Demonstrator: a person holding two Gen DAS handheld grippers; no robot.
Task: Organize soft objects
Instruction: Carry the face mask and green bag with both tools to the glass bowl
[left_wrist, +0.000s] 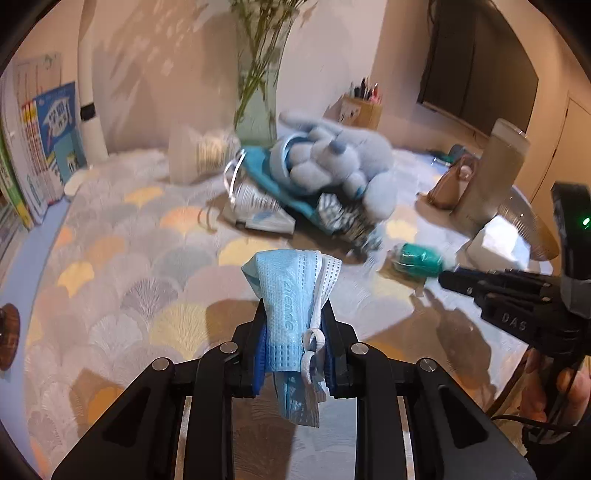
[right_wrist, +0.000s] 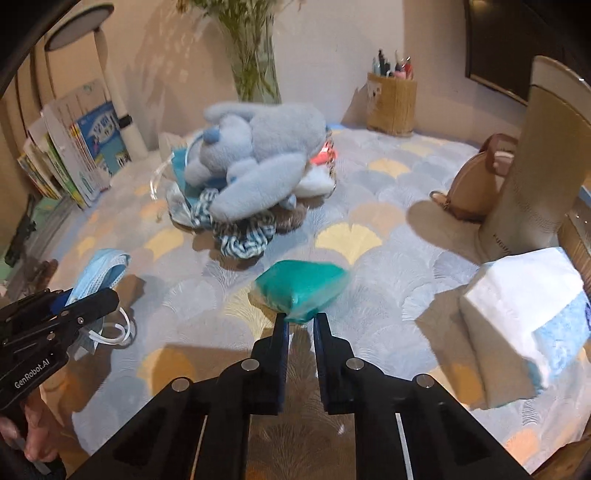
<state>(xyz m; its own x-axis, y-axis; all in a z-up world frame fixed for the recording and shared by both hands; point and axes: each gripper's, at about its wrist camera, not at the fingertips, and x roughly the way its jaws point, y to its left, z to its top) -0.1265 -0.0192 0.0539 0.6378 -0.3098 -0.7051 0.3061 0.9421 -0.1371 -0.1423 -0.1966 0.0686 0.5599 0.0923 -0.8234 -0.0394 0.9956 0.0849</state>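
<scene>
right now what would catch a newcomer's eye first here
The blue plush toy sprawled on a heap of soft things at the back of the patterned tablecloth. Nearer, the left tongs pinch a light blue face mask, and the right tongs grip a teal packet.

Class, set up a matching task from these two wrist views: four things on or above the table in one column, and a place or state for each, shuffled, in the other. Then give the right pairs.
Things:
1. blue face mask
2. green packet
3. plush toy
4. pen holder

Places or states:
A. lies on top of the pile of soft things
B. pinched at one corner by the right gripper
C. stands by the wall at the back of the table
D. clamped in the left gripper

Pairs: 1-D, 2-B, 3-A, 4-C
</scene>
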